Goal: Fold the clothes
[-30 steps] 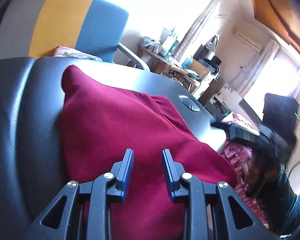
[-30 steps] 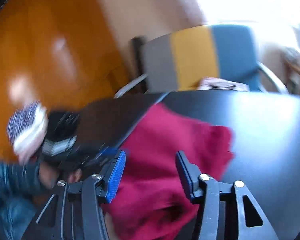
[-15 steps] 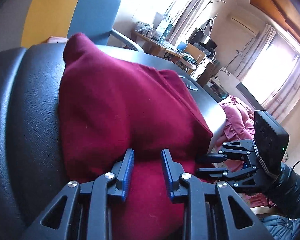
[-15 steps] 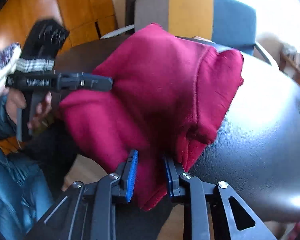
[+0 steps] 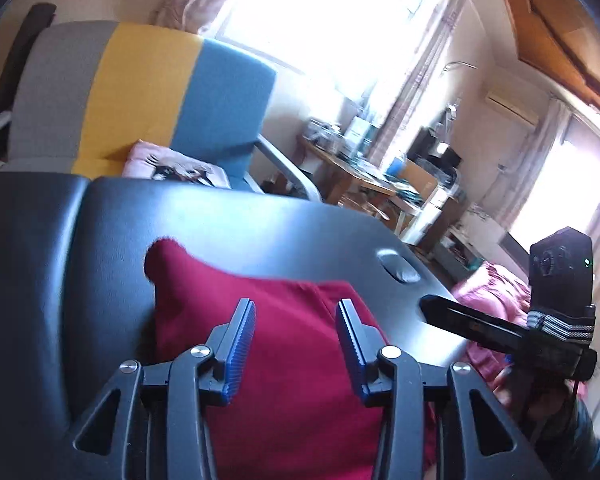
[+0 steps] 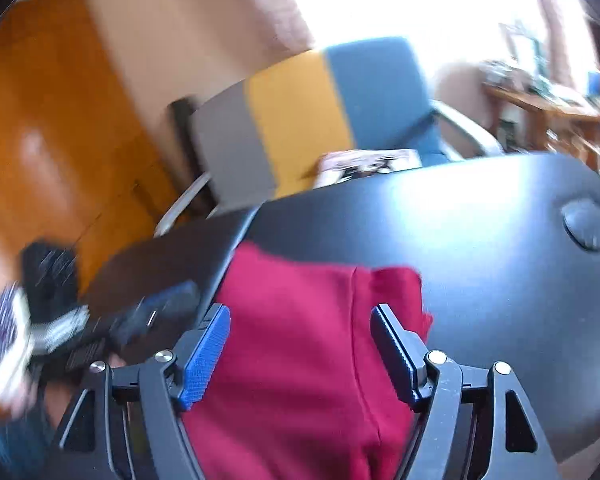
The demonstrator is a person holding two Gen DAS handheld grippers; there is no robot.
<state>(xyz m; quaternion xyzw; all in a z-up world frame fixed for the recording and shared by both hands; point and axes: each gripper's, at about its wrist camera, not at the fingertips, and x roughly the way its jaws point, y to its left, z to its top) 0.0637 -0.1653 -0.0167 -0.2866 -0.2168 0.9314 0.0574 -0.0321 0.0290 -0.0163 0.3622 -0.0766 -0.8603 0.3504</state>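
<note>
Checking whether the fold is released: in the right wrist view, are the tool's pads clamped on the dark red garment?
No: the right tool is opening, pads clear of the dark red fabric garment beneath.

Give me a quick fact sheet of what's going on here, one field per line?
Garment: dark red garment, lying bunched on the table
Surface: black padded table
Left gripper: jaws opening, pads clear of the cloth
Right gripper: jaws opening, cloth below them, not pinched
Behind the table: grey, yellow and blue chair
Blur: right view is smeared
</note>
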